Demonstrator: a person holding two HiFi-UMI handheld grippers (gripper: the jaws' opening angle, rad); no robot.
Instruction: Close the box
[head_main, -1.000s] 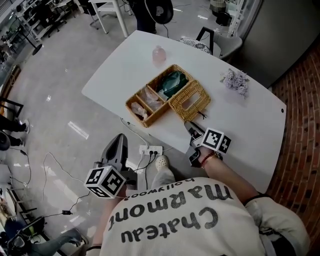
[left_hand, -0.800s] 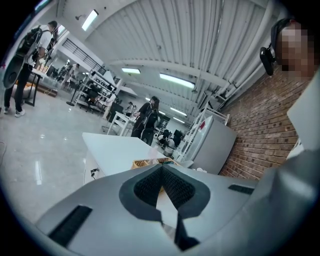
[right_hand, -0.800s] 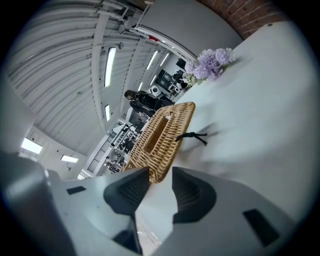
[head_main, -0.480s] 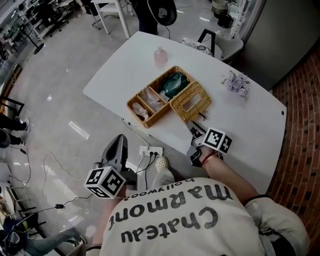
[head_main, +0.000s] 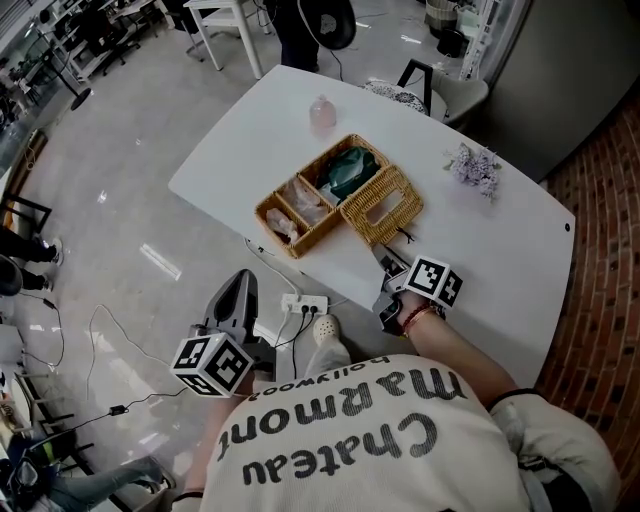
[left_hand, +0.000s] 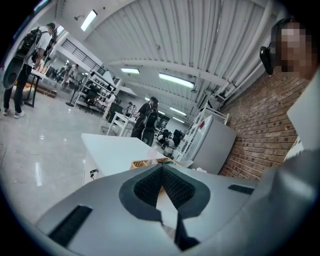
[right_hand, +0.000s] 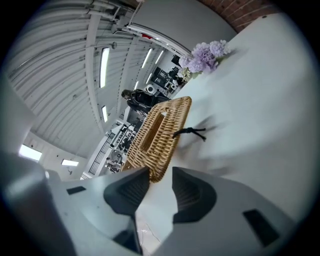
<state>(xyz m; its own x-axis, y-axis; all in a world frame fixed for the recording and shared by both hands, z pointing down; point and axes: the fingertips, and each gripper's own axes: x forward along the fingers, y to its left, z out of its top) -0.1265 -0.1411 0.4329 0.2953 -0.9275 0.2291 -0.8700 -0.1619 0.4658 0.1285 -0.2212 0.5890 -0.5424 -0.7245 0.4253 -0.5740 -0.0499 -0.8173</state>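
Right gripper (head_main: 384, 260) is nudged slightly, jaws narrowly parted, aimed at wicker lid (head_main: 381, 203) | left gripper (head_main: 240, 282) held closed, parked lower-left.

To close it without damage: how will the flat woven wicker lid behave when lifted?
The flat woven wicker lid looks light and fairly stiff, so it should probably lift in one piece. Its edge seems joined to the open wicker box, so it would likely swing over, not come free. The rough weave probably resists slipping.
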